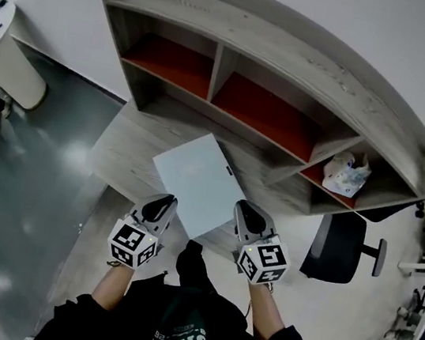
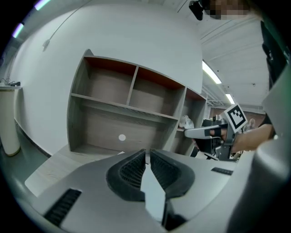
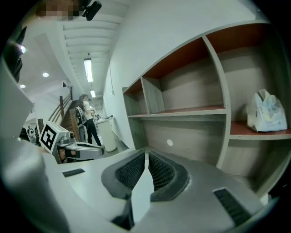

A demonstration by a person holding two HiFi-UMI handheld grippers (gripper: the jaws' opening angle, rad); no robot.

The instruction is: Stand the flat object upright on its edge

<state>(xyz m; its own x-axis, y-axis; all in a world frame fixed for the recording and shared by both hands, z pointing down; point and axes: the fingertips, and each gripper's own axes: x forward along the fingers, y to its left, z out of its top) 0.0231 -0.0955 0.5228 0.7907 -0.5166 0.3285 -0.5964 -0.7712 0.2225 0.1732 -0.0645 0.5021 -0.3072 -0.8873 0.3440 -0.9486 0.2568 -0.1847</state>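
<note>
The flat object is a pale grey-blue square board (image 1: 199,179), held in front of me over the wooden desk (image 1: 124,147). My left gripper (image 1: 164,202) is shut on its near left edge. My right gripper (image 1: 245,210) is shut on its near right edge. In the left gripper view the board (image 2: 153,193) shows as a thin pale sliver pinched between the ribbed pads of that gripper (image 2: 148,157). The right gripper view shows the same sliver (image 3: 141,193) clamped in its gripper (image 3: 146,159). Whether the board's far edge touches the desk is unclear.
A grey wooden shelf unit (image 1: 292,74) with red-floored compartments stands at the back of the desk. A crumpled white bag (image 1: 346,174) sits in its right compartment. A black office chair (image 1: 340,245) stands right of the desk, a white bin (image 1: 10,61) far left.
</note>
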